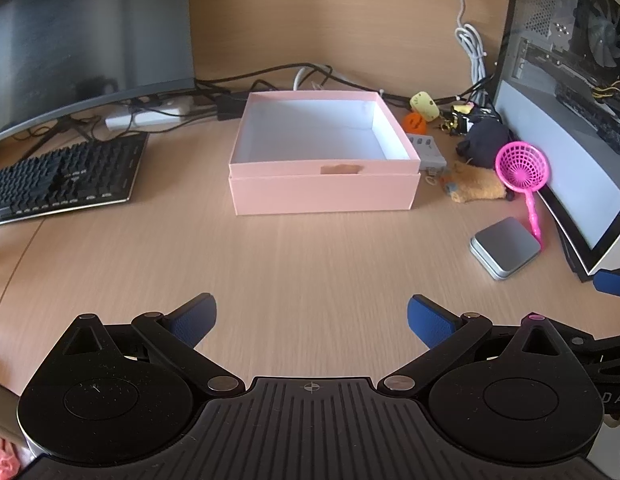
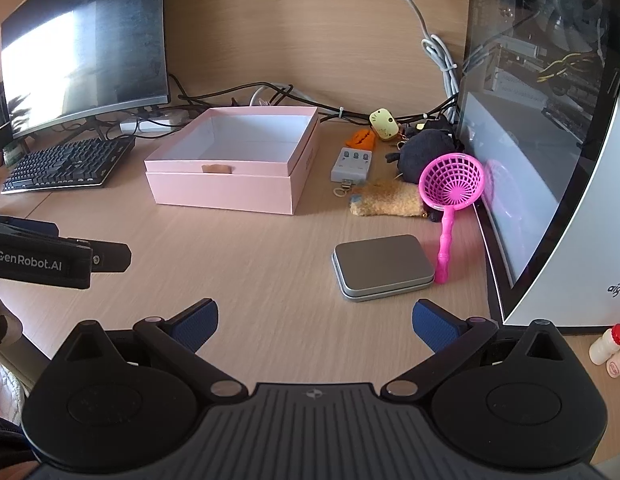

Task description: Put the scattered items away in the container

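An empty pink box (image 1: 322,194) (image 2: 225,194) sits open on the wooden desk. To its right lie a grey metal tin (image 1: 505,247) (image 2: 384,266), a pink toy strainer (image 1: 522,168) (image 2: 452,184), a tan plush (image 1: 476,187) (image 2: 390,199), a dark plush (image 1: 486,140) (image 2: 426,154), a grey button remote (image 1: 428,150) (image 2: 352,166), an orange toy (image 1: 414,121) (image 2: 364,139) and a yellow keychain (image 1: 424,106) (image 2: 384,124). My left gripper (image 1: 312,322) is open, well short of the box. My right gripper (image 2: 314,324) is open just before the tin.
A curved monitor (image 1: 85,36) (image 2: 85,48) and black keyboard (image 1: 61,178) (image 2: 69,164) stand at the left. A glass-sided PC case (image 1: 570,120) (image 2: 550,140) walls the right. Cables (image 1: 269,80) run behind the box. Small white bottles (image 2: 608,350) stand at the right edge.
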Demonstrator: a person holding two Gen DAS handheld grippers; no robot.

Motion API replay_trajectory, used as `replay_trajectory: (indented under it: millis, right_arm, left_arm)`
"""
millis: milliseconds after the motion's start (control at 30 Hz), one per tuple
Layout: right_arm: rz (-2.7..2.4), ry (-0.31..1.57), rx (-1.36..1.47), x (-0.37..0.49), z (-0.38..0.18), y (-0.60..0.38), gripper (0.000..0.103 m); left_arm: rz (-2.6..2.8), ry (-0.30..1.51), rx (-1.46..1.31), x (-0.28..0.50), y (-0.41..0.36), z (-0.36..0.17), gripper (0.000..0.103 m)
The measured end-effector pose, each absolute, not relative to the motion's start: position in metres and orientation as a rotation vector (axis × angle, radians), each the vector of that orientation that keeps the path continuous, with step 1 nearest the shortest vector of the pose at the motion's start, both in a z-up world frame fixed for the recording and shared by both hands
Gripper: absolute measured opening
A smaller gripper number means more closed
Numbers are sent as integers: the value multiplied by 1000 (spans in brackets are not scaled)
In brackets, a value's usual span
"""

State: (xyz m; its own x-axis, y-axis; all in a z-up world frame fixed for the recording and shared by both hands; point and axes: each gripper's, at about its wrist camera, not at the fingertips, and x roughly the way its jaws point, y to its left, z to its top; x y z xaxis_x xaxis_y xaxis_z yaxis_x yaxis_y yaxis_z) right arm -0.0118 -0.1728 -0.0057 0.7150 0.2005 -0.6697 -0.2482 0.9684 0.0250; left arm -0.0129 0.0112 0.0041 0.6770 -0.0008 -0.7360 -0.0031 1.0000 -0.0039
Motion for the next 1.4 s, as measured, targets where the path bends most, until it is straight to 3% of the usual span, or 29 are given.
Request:
replay_trajectory:
  millis: [1400]
  right_arm:
    - [246, 759, -47, -1, -11, -182, 103]
  left_arm:
    - [-13, 865, 13, -4, 5, -7, 103]
